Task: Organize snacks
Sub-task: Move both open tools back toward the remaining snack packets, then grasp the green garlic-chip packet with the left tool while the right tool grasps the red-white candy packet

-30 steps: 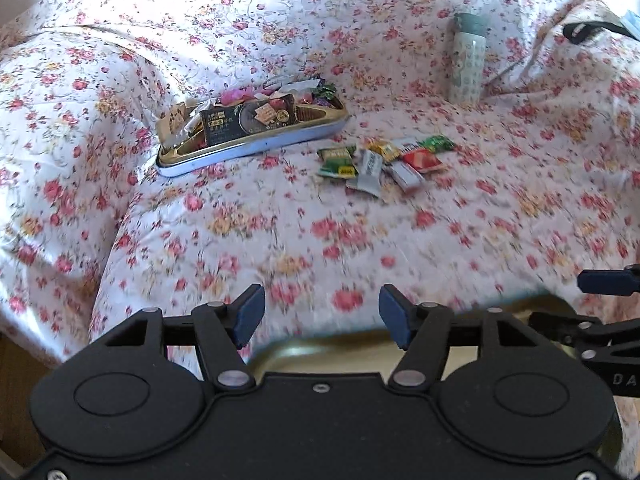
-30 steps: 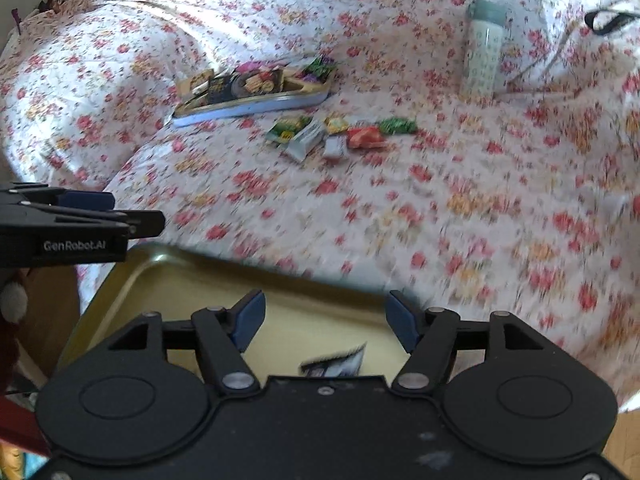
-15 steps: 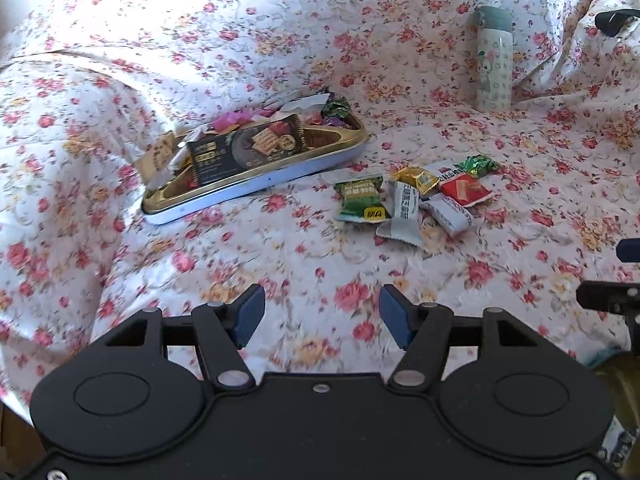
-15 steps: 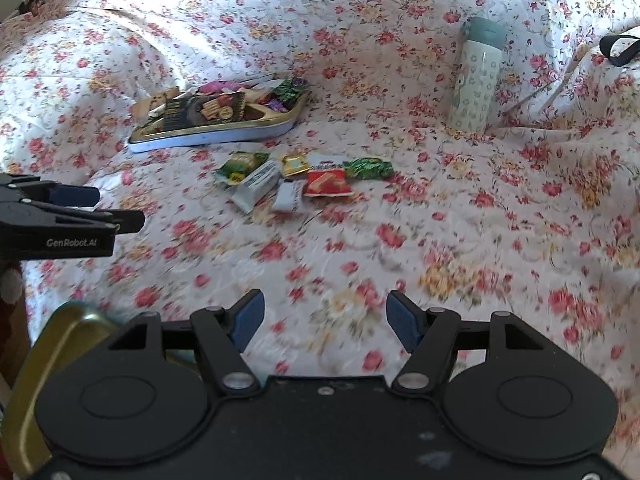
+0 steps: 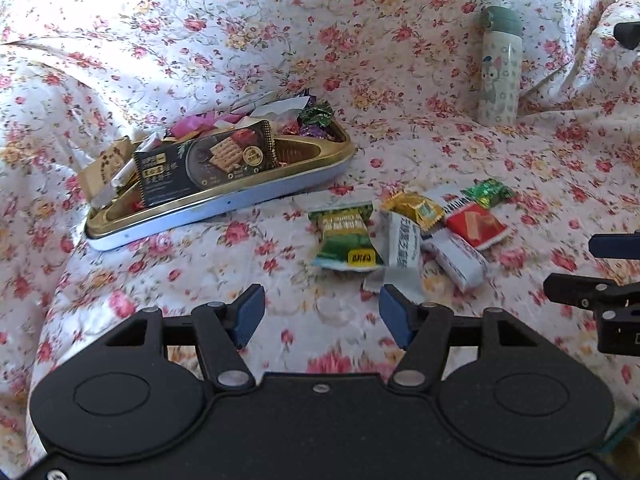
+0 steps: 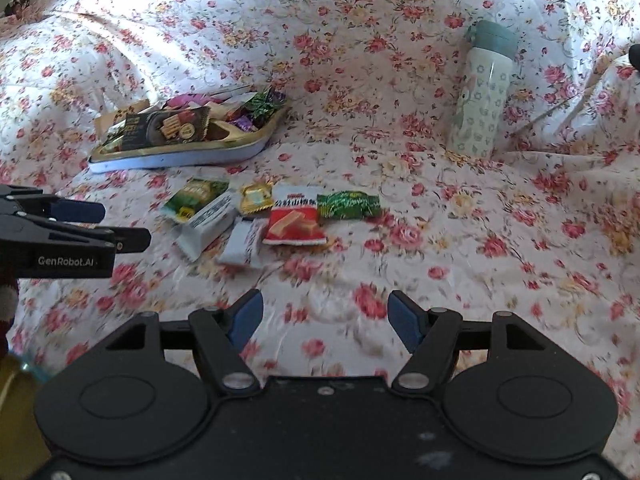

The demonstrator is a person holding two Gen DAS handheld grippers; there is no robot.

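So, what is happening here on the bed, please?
A person holds a claw in each hand over a flowered bedspread. The left claw and the right claw are open and empty. Ahead lie loose snack packets beside a gold tray already filled with snacks. A bottle stands further back. No packet is gripped yet.

loose snacks (image 6: 294, 222): 6 | tray (image 5: 224, 204): 1 | bottle (image 5: 500, 68): 1

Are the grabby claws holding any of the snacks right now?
No. The left gripper and right gripper are both open and empty; the loose snacks lie on the bedspread.
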